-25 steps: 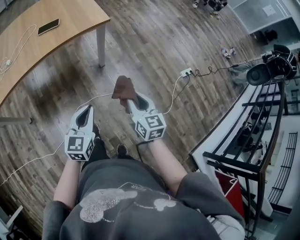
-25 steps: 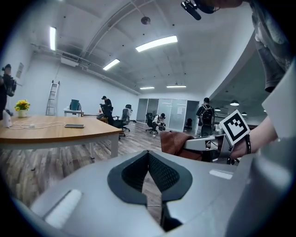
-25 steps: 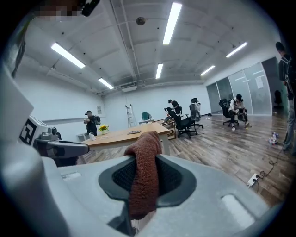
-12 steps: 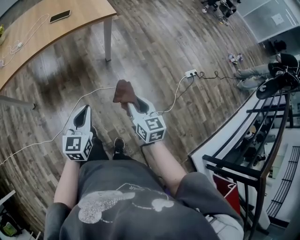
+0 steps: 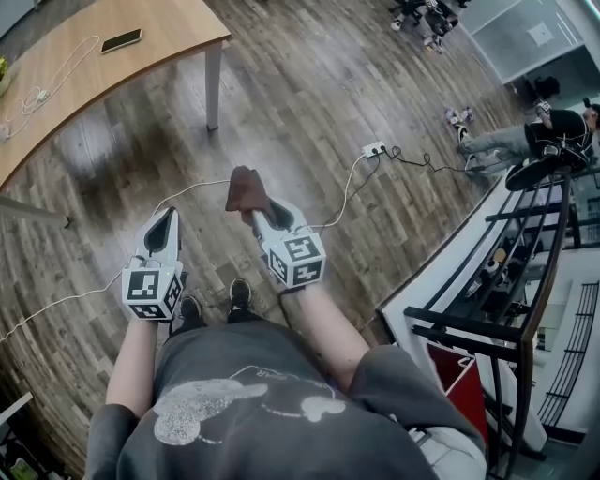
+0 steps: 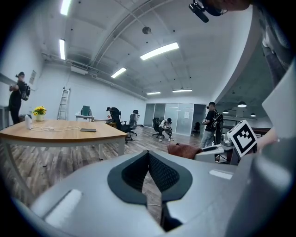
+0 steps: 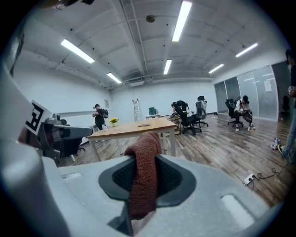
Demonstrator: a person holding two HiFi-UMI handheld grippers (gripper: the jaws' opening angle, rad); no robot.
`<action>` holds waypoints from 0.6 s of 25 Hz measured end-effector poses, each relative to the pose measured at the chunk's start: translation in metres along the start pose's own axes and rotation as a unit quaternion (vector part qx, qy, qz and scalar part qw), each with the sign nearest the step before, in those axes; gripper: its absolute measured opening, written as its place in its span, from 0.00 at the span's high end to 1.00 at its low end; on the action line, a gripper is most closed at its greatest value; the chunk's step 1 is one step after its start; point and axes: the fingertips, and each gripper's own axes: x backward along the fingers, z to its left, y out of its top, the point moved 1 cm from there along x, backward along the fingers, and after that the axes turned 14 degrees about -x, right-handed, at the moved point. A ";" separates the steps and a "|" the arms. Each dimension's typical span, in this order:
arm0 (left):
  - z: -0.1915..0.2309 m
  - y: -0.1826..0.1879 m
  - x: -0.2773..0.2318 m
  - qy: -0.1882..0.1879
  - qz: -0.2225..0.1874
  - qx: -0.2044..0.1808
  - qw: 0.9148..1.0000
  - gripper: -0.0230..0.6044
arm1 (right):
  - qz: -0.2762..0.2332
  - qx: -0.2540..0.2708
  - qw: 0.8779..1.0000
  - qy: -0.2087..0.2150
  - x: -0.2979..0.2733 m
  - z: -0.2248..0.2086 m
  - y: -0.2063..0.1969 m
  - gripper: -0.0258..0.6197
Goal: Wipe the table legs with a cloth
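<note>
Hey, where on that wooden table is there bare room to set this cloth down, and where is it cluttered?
The table is bare at the corner above the table leg, right of the phone, and in a strip along its near edge below the white cable. It is crowded toward the left end, where the cable loops.

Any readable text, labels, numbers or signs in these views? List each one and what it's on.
No text can be read in any view.
Shirt print: pale graphic with small lettering above it, too blurred to read.
Left marker cube and right marker cube: black-and-white square patterns only, no letters or digits.
Sheets on the glass wall: too small to read.
</note>
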 end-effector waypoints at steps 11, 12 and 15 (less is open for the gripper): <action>0.027 -0.008 0.029 -0.008 0.001 0.015 1.000 0.93 | 0.018 0.015 1.000 0.004 -0.006 0.054 -0.023 0.84; 0.030 -0.006 0.033 -0.004 -0.001 0.027 1.000 0.93 | 0.018 0.015 1.000 0.003 -0.005 0.055 -0.025 0.84; 0.042 -0.004 0.043 0.009 -0.006 0.042 0.999 0.93 | 0.018 0.014 1.000 0.002 -0.002 0.059 -0.027 0.84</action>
